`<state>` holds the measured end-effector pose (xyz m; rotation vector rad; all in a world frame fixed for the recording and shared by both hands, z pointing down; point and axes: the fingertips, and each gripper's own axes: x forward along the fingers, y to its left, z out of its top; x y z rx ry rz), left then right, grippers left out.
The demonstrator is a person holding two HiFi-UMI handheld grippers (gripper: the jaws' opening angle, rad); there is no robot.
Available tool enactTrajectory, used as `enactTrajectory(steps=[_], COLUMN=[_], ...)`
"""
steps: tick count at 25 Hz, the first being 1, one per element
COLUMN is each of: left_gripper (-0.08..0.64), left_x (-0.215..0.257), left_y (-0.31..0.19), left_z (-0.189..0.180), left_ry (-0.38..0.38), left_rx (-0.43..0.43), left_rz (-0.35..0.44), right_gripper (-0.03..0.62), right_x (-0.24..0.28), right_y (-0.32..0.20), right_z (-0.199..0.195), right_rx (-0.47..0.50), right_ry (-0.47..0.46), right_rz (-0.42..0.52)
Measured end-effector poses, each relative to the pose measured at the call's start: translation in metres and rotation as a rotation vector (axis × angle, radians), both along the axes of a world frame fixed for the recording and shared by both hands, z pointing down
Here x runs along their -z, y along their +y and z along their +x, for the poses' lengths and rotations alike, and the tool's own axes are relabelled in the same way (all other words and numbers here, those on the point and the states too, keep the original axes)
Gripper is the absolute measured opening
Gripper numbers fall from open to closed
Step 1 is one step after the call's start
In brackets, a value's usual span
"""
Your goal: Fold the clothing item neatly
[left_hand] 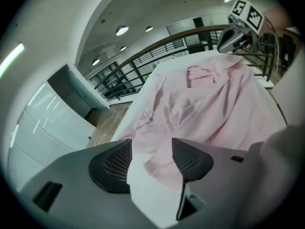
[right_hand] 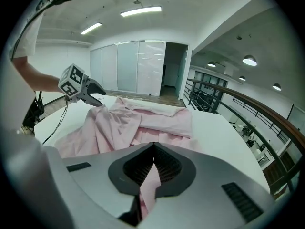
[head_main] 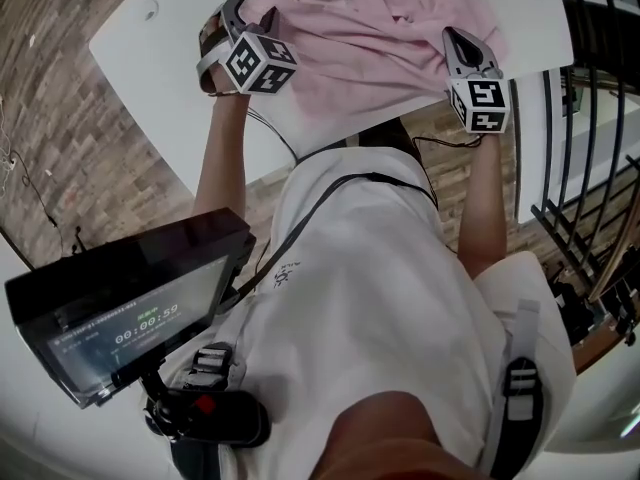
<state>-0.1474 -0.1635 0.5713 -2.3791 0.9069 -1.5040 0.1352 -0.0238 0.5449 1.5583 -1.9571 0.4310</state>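
Note:
A crumpled pink shirt (head_main: 380, 28) lies spread on the white table (head_main: 160, 48). My left gripper (head_main: 234, 6) is at the shirt's left side, and its jaws stand open. In the left gripper view, a hem corner of the shirt (left_hand: 162, 163) rests on the table between the left gripper's (left_hand: 151, 149) apart pads, untouched. My right gripper (head_main: 457, 38) is at the shirt's near right edge. In the right gripper view, the right gripper (right_hand: 153, 149) is shut on a fold of the shirt (right_hand: 151, 182) that hangs down from the pads.
The table's near edge (head_main: 300, 158) runs just in front of the person's body. A dark screen device (head_main: 120, 313) hangs at the person's chest. A black railing (head_main: 590, 148) stands to the right, with wood flooring (head_main: 60, 118) to the left. A thin cable (head_main: 270, 128) trails off the table.

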Motion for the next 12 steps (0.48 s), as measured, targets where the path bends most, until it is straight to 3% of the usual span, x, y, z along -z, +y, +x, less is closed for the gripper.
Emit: enactTrajectory(steps=[2,6,10,12], left_gripper=[0.245,0.245,0.24,0.15], left_x=[0.016,0.044,0.038,0.028], left_y=[0.004,0.014,0.041,0.057], left_z=[0.011,0.03,0.051,0.06], left_ry=[0.027,0.128,0.18,0.198], left_rx=[-0.025,-0.04,-0.127,-0.168], left_rz=[0.036,0.02,-0.082,-0.139], right_gripper=[0.005,0.005,0.006,0.05], right_x=[-0.002,-0.013,-0.021,-0.024], right_y=[0.0,0.009,0.02,0.026], right_z=[0.005,0.023,0.028,0.021], right_rx=[-0.015,-0.052,-0.034,0.006], right_ry=[0.002,0.007,-0.011,-0.018], right_rz=[0.0,-0.02,-0.044,-0.062])
